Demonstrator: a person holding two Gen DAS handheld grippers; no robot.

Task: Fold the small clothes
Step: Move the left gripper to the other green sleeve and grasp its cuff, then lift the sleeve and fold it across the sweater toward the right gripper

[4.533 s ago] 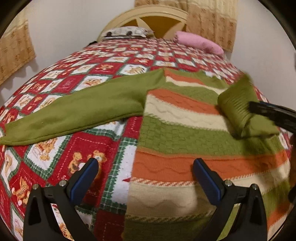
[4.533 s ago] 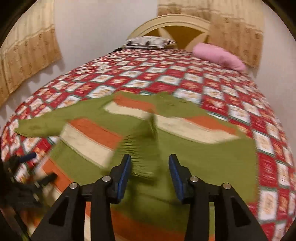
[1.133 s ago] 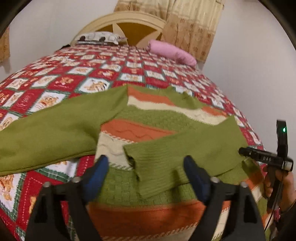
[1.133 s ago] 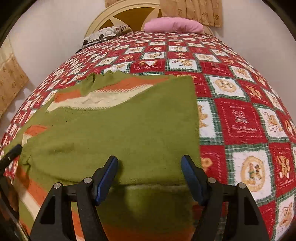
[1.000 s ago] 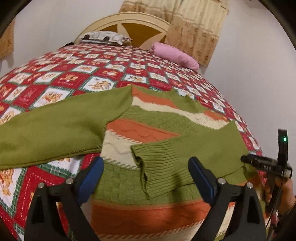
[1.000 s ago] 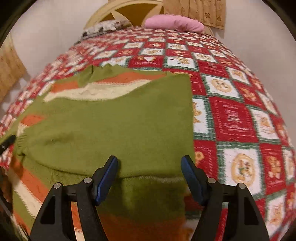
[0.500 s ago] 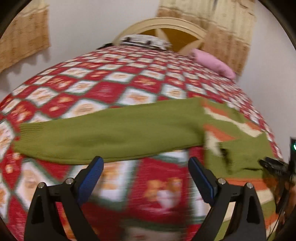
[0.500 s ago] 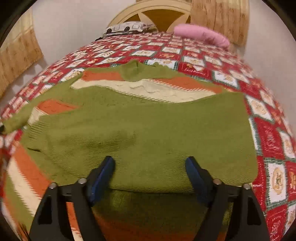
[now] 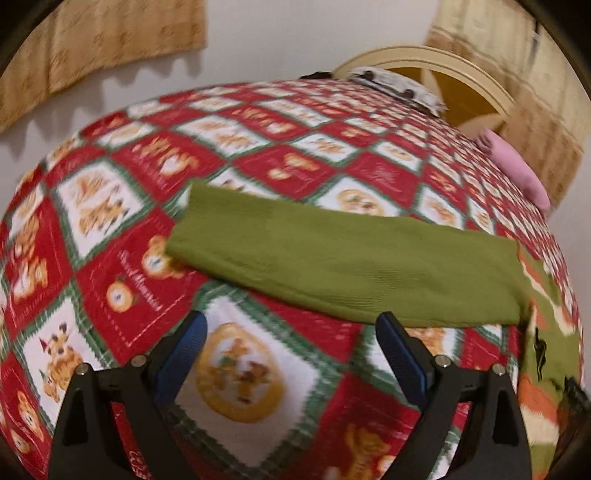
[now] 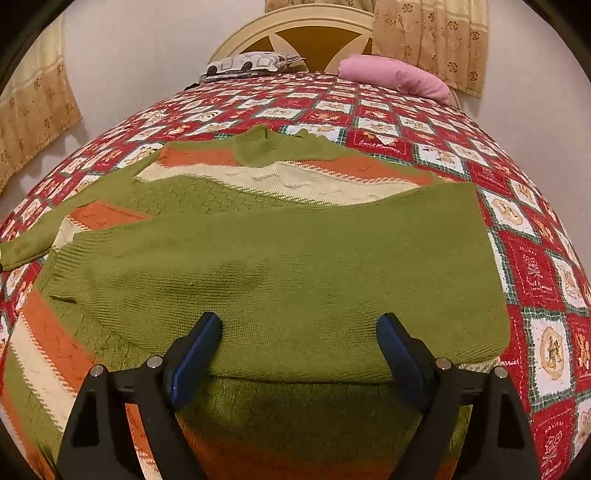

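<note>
A striped green, orange and cream sweater lies flat on the bed. Its right green sleeve is folded across the body. Its left green sleeve stretches out flat over the quilt in the left wrist view, cuff at the left. My left gripper is open and empty, just in front of that sleeve's near edge. My right gripper is open and empty over the folded sleeve's near edge. The sweater body shows at the right edge of the left wrist view.
A red, white and green patchwork quilt covers the bed. A pink pillow and a patterned pillow lie by the cream headboard. Curtains hang on the walls behind.
My left gripper has swung left from the sweater body to the outstretched left sleeve. My right gripper has drawn back a little, still open over the folded right sleeve.
</note>
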